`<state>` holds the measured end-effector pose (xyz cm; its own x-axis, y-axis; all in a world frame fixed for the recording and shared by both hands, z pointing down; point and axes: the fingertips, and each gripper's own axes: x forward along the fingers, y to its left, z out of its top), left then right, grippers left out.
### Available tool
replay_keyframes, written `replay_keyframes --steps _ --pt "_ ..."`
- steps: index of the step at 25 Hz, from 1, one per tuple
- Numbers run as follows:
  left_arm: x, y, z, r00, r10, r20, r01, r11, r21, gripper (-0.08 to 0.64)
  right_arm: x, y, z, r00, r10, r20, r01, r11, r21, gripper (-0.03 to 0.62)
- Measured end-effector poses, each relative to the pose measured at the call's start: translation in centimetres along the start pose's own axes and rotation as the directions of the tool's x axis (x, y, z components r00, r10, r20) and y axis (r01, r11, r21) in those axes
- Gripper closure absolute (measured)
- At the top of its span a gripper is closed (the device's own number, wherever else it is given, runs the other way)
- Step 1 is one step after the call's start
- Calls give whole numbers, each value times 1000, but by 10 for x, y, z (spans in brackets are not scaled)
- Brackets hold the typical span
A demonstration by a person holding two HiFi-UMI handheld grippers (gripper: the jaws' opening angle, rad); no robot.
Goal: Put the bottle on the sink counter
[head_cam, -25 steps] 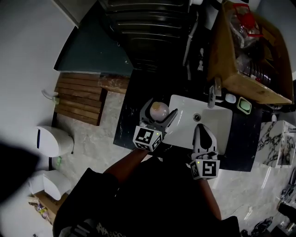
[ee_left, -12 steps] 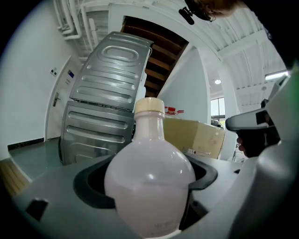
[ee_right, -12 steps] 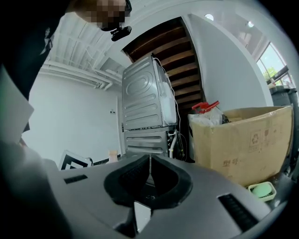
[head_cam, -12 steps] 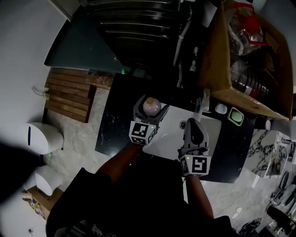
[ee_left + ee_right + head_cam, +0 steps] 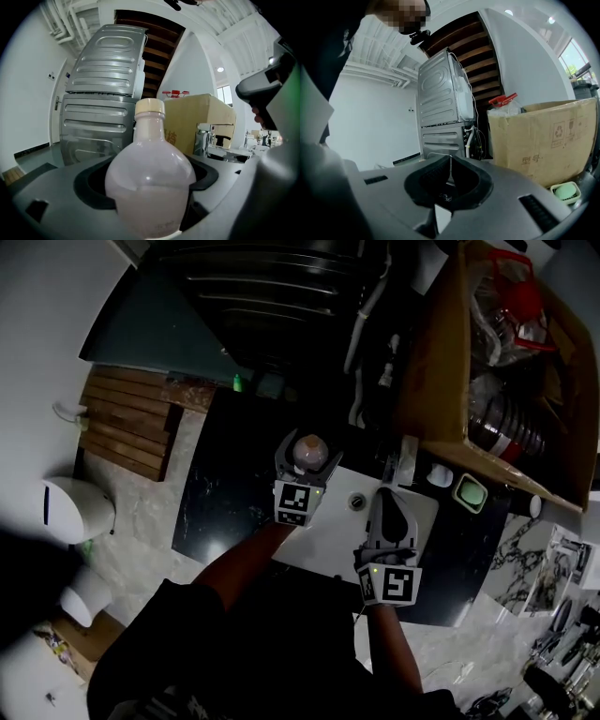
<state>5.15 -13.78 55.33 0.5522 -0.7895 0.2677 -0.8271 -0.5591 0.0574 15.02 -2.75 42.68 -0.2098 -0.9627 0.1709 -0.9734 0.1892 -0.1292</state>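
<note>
Round-bellied, translucent pale-pink bottle (image 5: 150, 180) with a cream cap is riding upright in the left gripper (image 5: 306, 457), over the black stone sink counter (image 5: 225, 498).

Its jaws are pinching the bottle's belly from both sides, near the counter's back edge and just beside the left rim of the white basin (image 5: 323, 526); whether the base is touching the top I cannot tell. Liquid is filling roughly the lower half, so it is probably handling as bottom-heavy, stiff, smooth and likely slippery, perhaps breakable; the widest belly is looking like the surest hold. The right gripper (image 5: 388, 498), jaws pressed together on nothing, is hanging over the basin's right side. A brown cardboard box (image 5: 441, 381) is standing by the counter's back right.
</note>
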Motion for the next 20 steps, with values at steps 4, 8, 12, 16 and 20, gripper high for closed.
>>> replay_keyframes --steps 4,8,12,16,20 --pt "16 -6 -11 1000 18 -4 -18 1000 -21 155 1 -1 0 999 20 26 -21 999 36 552" --pt "29 -13 -25 999 8 -32 -8 1000 -7 156 0 -4 -1 999 27 21 -27 999 27 552" --pt "40 -15 -43 999 21 -42 -19 998 62 155 -3 -5 3 999 26 34 -27 999 31 552" --pt "49 -18 -52 998 38 -53 -32 994 102 155 -8 -10 1 999 19 29 -20 999 31 552" --pt "51 -23 -58 993 52 -104 -36 988 152 155 -11 -13 -4 1000 15 18 -15 1000 23 552"
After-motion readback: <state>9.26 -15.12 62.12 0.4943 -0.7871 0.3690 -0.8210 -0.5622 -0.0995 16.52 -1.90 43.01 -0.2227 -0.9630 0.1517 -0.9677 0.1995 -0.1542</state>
